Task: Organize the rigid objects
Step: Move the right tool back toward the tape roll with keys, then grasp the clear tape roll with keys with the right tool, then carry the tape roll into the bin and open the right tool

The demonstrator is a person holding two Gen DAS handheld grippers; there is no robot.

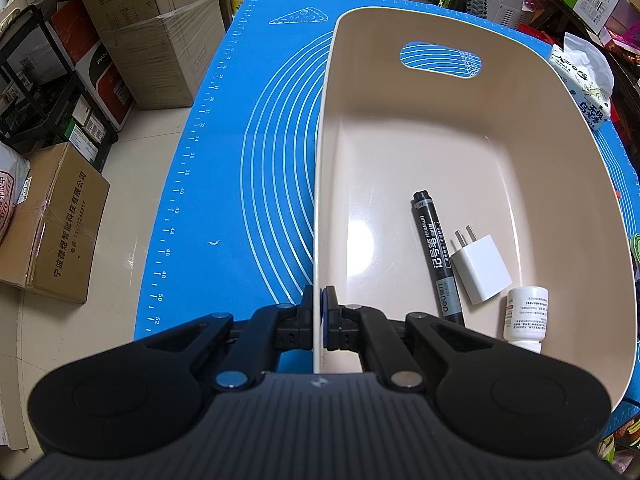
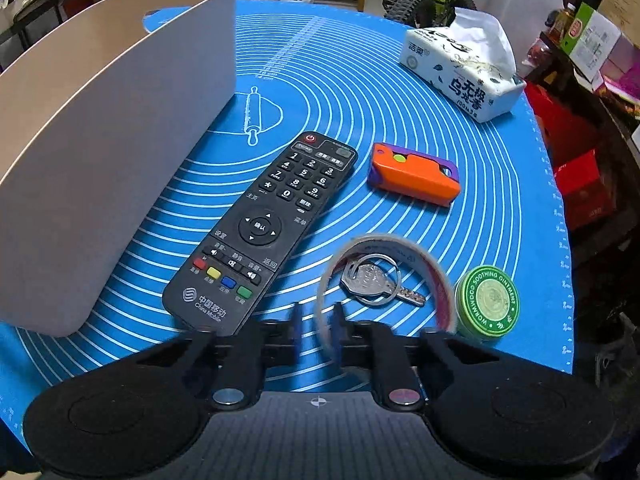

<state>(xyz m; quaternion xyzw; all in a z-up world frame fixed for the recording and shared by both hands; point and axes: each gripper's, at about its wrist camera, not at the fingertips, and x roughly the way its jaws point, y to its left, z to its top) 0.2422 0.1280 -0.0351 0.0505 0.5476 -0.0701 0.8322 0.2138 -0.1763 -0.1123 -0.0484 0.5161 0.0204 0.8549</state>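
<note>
My left gripper is shut on the left wall of a beige bin, which also shows in the right wrist view. Inside the bin lie a black marker, a white charger plug and a small white bottle. My right gripper is closed around the near edge of a clear tape roll, blurred by motion. A key on a ring lies inside the roll. A black remote, an orange and purple block and a green ointment tin lie on the blue mat.
A tissue pack sits at the mat's far right. Cardboard boxes and a rack stand on the floor to the left. A toy vehicle and shelves with boxes stand behind and to the right.
</note>
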